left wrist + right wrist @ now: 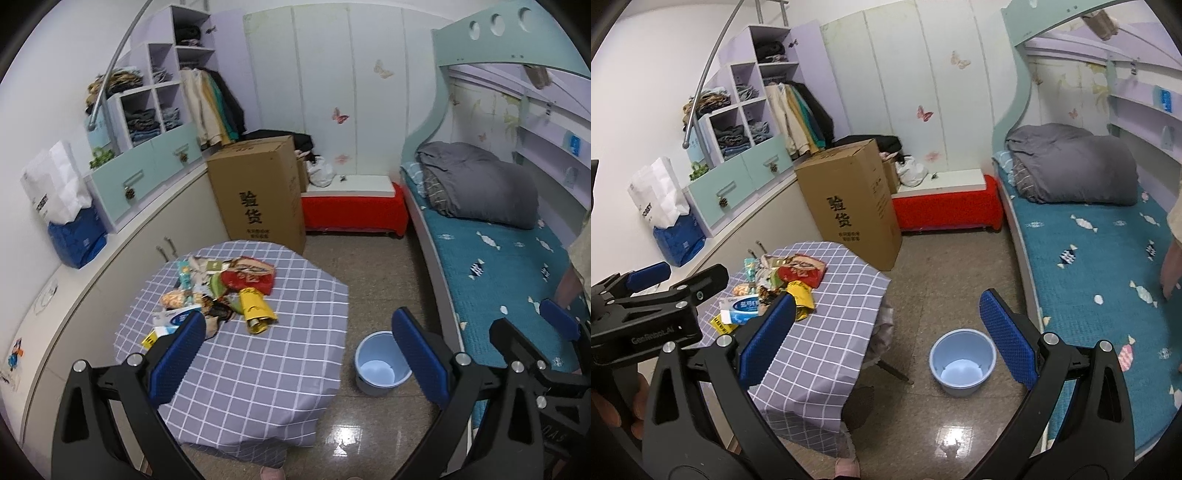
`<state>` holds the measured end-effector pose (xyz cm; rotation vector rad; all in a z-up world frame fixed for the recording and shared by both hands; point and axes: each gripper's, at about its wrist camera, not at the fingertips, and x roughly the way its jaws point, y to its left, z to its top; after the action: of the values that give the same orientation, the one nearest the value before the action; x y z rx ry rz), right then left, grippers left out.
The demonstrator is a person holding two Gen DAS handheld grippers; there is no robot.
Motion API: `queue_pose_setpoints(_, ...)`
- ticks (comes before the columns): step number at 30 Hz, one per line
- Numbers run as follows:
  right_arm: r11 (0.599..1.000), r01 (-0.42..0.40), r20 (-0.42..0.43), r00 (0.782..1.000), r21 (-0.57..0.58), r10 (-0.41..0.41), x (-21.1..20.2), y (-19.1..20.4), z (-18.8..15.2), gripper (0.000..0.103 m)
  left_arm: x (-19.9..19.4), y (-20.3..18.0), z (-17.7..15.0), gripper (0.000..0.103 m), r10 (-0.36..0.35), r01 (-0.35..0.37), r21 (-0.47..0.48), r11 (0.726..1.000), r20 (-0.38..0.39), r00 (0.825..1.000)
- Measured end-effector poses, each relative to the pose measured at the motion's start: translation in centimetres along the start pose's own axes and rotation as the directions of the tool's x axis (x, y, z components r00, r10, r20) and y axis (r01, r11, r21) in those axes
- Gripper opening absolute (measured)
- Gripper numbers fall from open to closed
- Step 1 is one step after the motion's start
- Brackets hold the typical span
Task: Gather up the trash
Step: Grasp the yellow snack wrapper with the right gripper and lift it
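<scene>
Trash [221, 291] lies heaped on the far-left part of the table [258, 369] — nothing collected yet, I judge. Bin [382, 363] on the floor to the right looks empty. Left gripper [299, 354] and right gripper [886, 339] are both spread wide, holding nothing.

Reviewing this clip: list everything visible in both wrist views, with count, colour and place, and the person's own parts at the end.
trash pile: one heap of mixed wrappers, red, yellow, green, white; far left part of the table
table: one, grey-blue checked cloth; left of centre
bucket: one, light blue, empty; on the floor between table and bed
cardboard box: one, brown, printed characters; behind the table
red bench: one; against the back wall
bed: one, teal candy-print sheet, grey duvet; right side
shelf unit: one, lilac and mint, folded clothes; left wall
left gripper: one, black with blue pads, jaws open, empty
right gripper: one, same colours, jaws open, empty
</scene>
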<state>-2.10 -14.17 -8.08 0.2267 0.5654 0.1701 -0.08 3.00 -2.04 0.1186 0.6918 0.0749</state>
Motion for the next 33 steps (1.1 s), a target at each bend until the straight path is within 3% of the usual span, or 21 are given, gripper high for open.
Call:
queue_pose_setpoints(6, 0.998, -0.049, -0.054, 0.997, -0.030, 0.048, 3.2, 3.1, 0.1, 0.097, 2.1, 4.6, -0.3, 0.099, 0.061, -0.063, -0.051, 0.997, -0.049, 0.997)
queue_pose_setpoints(15, 0.992, -0.089, -0.150, 0.986, -0.088, 0.075, 10.8, 10.9, 0.5, 0.097, 8.0, 14.9, -0.8, 0.099, 0.116, -0.138, -0.135, 0.981, -0.156, 0.981)
queue_pose_setpoints(25, 0.996, -0.024, -0.263, 0.965, -0.090, 0.000, 21.9, 17.8, -0.5, 0.097, 19.0, 24.7, -1.1, 0.099, -0.002, -0.028, -0.131, 0.991, -0.226, 0.974)
queue_pose_setpoints(33, 0.995, 0.061, -0.319, 0.944, -0.079, -0.083, 29.3, 19.9, -2.5, 0.097, 28.4, 29.1, -3.0, 0.099, -0.105, 0.091, -0.058, 0.994, -0.319, 0.942)
